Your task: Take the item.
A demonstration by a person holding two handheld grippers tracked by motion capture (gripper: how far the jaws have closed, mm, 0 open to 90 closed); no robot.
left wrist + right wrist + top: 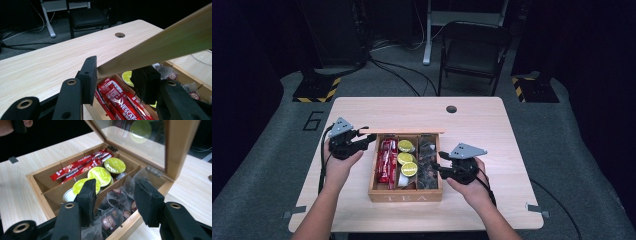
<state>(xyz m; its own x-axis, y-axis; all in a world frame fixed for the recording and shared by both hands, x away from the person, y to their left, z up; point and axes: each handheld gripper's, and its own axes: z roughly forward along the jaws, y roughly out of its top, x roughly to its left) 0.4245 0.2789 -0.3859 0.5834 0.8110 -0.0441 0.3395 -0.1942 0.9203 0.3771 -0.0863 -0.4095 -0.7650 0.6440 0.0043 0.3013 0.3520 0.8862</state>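
Observation:
A wooden box marked TEA (404, 196) stands mid-table with its glass-paned lid (402, 132) raised upright. Inside lie red Nescafe sticks (387, 160) on the left, green-topped capsules (407, 159) in the middle and dark tea bags (428, 162) on the right. My left gripper (371, 137) is open at the lid's left corner. In the left gripper view that lid (162, 45) corner pokes between the jaws of the gripper (116, 75). My right gripper (435, 166) is open, hovering low over the tea bags (117, 202), with its jaws (113, 195) spread and nothing held.
The light wooden table (482, 130) has a round cable hole (451, 109) at the back. A black folding chair (472, 50) stands behind it on the grey floor. Bare tabletop lies on both sides of the box.

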